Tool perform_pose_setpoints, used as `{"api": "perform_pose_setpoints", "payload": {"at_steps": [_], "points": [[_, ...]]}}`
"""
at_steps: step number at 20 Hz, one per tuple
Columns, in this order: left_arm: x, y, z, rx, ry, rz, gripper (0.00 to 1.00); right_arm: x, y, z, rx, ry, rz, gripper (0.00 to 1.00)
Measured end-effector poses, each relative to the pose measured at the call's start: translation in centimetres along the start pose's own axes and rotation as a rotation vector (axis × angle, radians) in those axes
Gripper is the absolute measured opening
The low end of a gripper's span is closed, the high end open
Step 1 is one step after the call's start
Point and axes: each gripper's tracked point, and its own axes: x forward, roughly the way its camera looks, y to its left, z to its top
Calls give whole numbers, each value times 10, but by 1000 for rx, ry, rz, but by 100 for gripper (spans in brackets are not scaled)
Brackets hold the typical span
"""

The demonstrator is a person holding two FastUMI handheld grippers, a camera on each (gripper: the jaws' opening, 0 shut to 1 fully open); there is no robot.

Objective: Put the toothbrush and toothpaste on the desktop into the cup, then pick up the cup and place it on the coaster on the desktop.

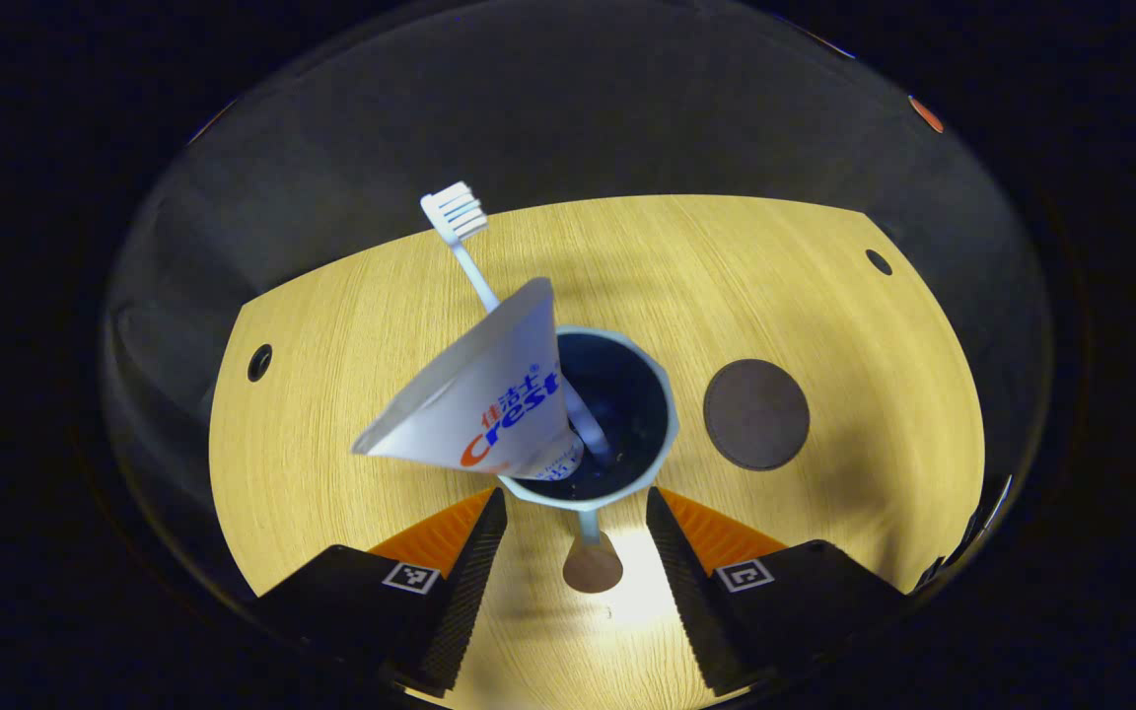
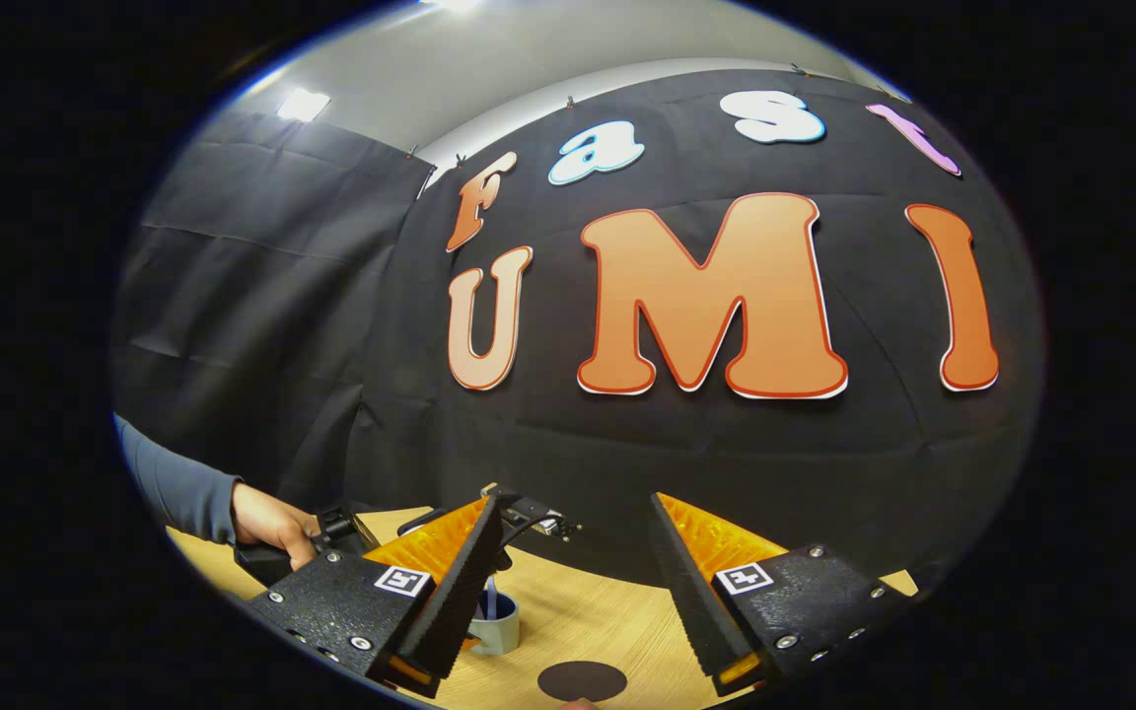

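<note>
- Wood-grain surface [image 1: 351, 325] carries a pale blue cup [image 1: 669, 419] with a handle [image 1: 592, 564] pointing toward the near edge, between the fingers of the left tongs [image 1: 576, 513].
- Toothpaste tube [image 1: 489, 404] and toothbrush [image 1: 474, 258] both stand in the cup and lean to the far left; judged, the loading step is complete.
- Left tongs are released, fingers spread either side of the handle and not touching it; judged, positioned to take the cup.
- Dark round coaster [image 1: 756, 414] lies just right of the cup, bare, so the transfer is not yet done.
- Right tongs [image 2: 576, 552] are released and empty, raised toward the booth wall, apparently idle.
- Lower ends of the tube and brush are hidden inside the cup.
- In the right gripper view, the cup [image 2: 497, 621] is partly covered by a finger, and the coaster [image 2: 583, 680] is cut off at the near edge.
- Hand [image 2: 272, 528] at the left holds the other gripper; details are unclear.
</note>
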Motion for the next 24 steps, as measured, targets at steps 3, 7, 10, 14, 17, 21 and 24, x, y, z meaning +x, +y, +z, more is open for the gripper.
{"api": "perform_pose_setpoints", "payload": {"at_steps": [3,7,10,14,17,21,24], "points": [[3,-6,-3,-18,28,-3,60,-6,-10,5,12,-11,-15,90],[2,-12,-4,-47,11,-6,27,-8,-21,7,25,-13,-40,90],[0,-8,-6,-61,-13,-13,25,-12,-24,9,40,-19,-50,90],[-17,-3,4,-56,-57,-27,25,-14,-31,14,45,-27,-70,90],[-26,-1,6,-31,-78,-50,25,-17,-36,16,60,-33,-75,90],[-22,-6,7,15,-87,-93,25,-17,-42,16,71,-28,-93,90],[-21,-6,7,51,-81,-129,25,-22,-48,20,76,-34,-104,90]]}}
